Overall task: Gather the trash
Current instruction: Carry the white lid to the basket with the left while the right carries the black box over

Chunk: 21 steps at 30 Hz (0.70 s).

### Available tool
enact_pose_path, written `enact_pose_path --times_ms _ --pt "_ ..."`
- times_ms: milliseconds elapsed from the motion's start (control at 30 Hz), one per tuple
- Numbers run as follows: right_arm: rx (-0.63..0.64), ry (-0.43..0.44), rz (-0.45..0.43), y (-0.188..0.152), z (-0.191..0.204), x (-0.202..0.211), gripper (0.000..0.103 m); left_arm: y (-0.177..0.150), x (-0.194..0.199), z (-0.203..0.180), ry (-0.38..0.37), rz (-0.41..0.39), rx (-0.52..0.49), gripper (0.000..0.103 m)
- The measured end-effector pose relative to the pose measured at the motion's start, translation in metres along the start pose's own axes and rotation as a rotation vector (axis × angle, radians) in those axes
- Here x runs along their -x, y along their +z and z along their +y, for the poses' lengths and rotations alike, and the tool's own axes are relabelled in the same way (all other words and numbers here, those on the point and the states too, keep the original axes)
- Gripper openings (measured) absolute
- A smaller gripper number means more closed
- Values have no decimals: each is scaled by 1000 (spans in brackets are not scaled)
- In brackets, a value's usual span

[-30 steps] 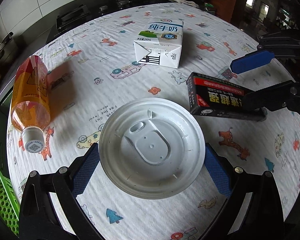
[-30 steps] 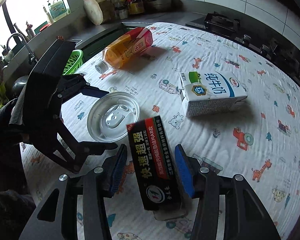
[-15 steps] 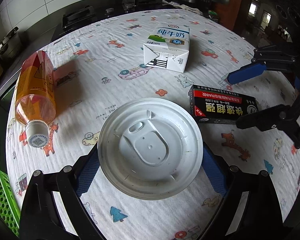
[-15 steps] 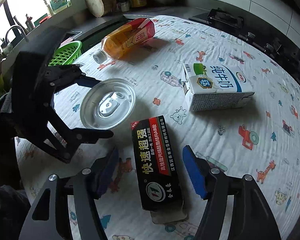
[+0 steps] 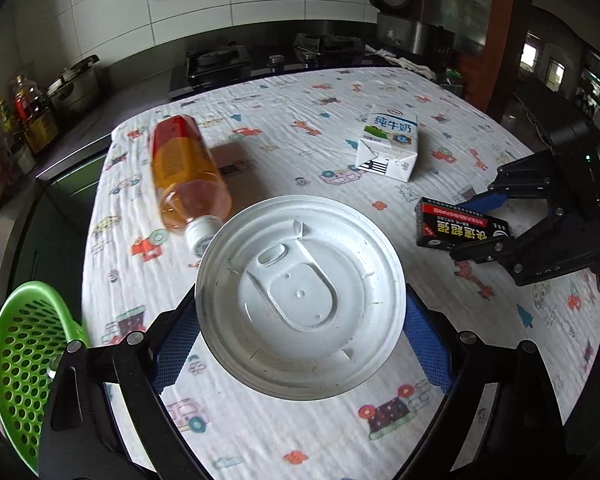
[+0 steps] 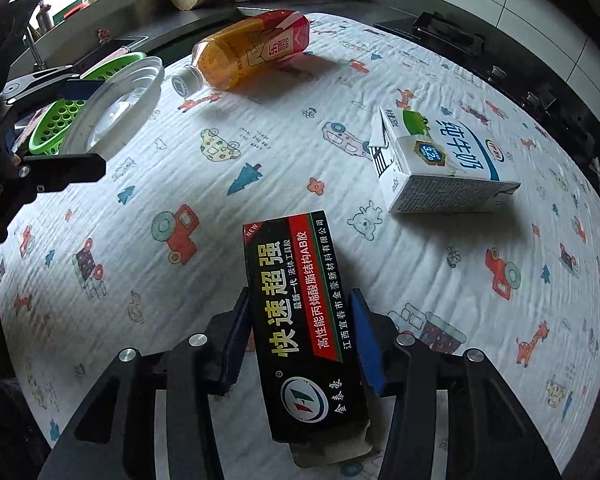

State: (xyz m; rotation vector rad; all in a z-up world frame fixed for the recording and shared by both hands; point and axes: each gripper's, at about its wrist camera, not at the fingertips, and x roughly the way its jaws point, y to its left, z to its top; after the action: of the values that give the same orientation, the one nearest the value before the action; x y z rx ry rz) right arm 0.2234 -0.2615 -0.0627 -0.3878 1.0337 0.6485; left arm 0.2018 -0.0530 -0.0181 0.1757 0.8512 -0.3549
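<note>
Lifted off the desk (image 5: 284,432) since earlier, the white lid (image 5: 300,296) is clamped between the left gripper (image 5: 300,340) jaws, while the black box (image 6: 300,320) is pinched between the right gripper (image 6: 300,340) jaws; both should be carried level to the green basket (image 5: 24,364).

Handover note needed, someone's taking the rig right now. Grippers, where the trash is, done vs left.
Left gripper: shut on the white plastic lid, lifted off the cloth and tilted, near the green basket.
Right gripper: blue pads at both sides of the black glue box; grip looks closed, contact not fully clear.
Orange drink bottle and milk carton both lie on the tablecloth, untouched.
Done: lid picked up. Nothing visibly in the basket.
Left: drop lid, bin glue box, then bottle and carton.
</note>
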Motion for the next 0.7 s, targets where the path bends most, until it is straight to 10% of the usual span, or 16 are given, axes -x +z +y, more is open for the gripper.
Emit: enact_pose_path --times_ms 700 --pt "41 227 -152 121 116 39 47 -105 69 226 324 47 386 92"
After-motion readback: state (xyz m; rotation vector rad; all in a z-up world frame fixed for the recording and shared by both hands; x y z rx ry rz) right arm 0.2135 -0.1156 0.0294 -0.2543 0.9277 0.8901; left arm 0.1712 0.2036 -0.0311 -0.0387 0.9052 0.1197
